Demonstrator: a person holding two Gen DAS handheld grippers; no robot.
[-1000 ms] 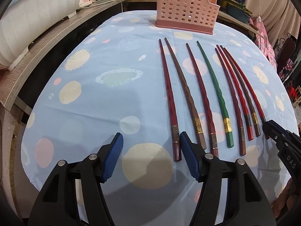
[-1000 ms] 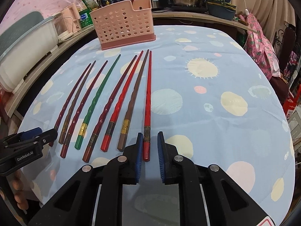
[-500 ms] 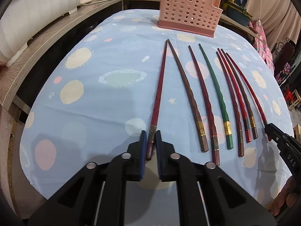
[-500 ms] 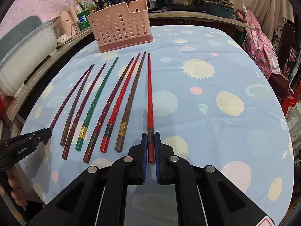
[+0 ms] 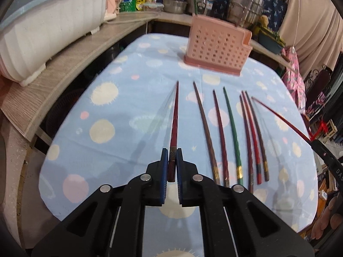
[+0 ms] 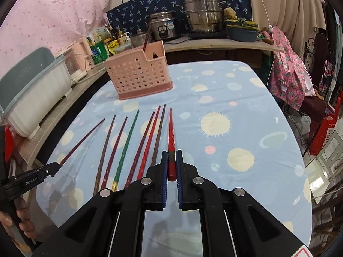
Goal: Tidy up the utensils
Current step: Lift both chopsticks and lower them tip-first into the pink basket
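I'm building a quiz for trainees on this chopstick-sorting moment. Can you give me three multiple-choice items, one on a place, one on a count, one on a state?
1. Where does the pink perforated utensil holder stand?
A. at the far end of the tablecloth, beyond the chopstick tips
B. on the wooden counter
C. beside the left tool

2. How many chopsticks lie flat on the tablecloth, held by neither tool?
A. four
B. six
C. eight

3. What is the state of the right tool?
A. open and empty
B. shut on a bright red chopstick
C. shut on the green chopstick

Answers:
1. A, it sits on the cloth past the row of tips.
2. B, six remain in the row, while the left tool holds a dark red chopstick.
3. B, its blue pads clamp the red chopstick's thick end.
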